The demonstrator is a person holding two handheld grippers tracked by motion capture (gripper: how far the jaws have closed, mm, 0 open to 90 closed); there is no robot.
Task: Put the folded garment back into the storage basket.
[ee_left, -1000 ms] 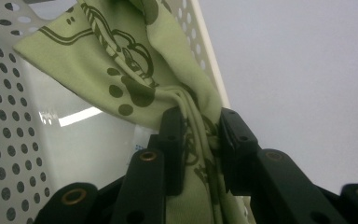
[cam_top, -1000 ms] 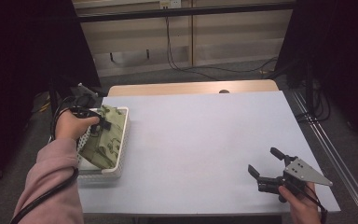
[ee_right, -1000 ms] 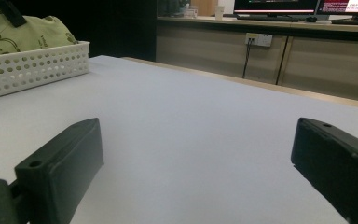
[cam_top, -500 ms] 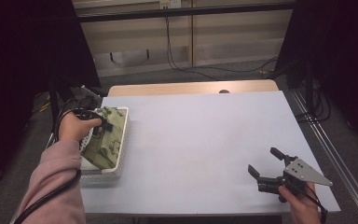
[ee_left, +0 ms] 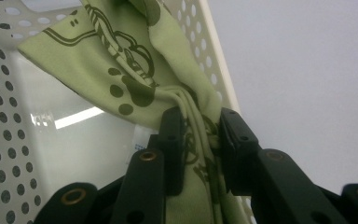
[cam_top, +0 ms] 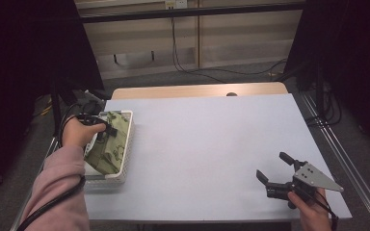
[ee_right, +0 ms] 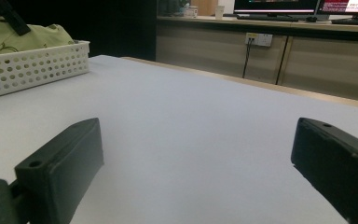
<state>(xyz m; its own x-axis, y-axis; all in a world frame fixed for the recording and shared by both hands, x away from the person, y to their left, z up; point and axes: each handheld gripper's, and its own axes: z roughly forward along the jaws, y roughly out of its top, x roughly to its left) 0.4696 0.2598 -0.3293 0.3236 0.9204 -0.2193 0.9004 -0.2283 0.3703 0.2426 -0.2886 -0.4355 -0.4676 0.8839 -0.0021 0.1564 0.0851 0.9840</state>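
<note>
A light green cloth (cam_top: 110, 143) with a dark printed pattern lies in a white perforated basket (cam_top: 126, 144) at the table's left edge. My left gripper (cam_top: 103, 131) reaches into the basket and is shut on a bunched fold of the green cloth (ee_left: 193, 140), the fabric pinched between its two black jaws. The basket wall (ee_left: 0, 140) stands behind the cloth. My right gripper (cam_top: 274, 168) rests low near the front right corner of the table, jaws wide apart with nothing between them. From there the basket (ee_right: 32, 65) and the cloth (ee_right: 23, 35) show far off.
The pale table top (cam_top: 212, 139) stretches between the basket and the right gripper. A wooden strip (cam_top: 197, 91) runs along its far edge. Cables (cam_top: 183, 53) hang by the back wall. A pink sleeve (cam_top: 60, 192) comes in at the lower left.
The left hand has drawn slightly toward the near side of the basket, tugging the cloth with it. The right gripper has stayed still.
</note>
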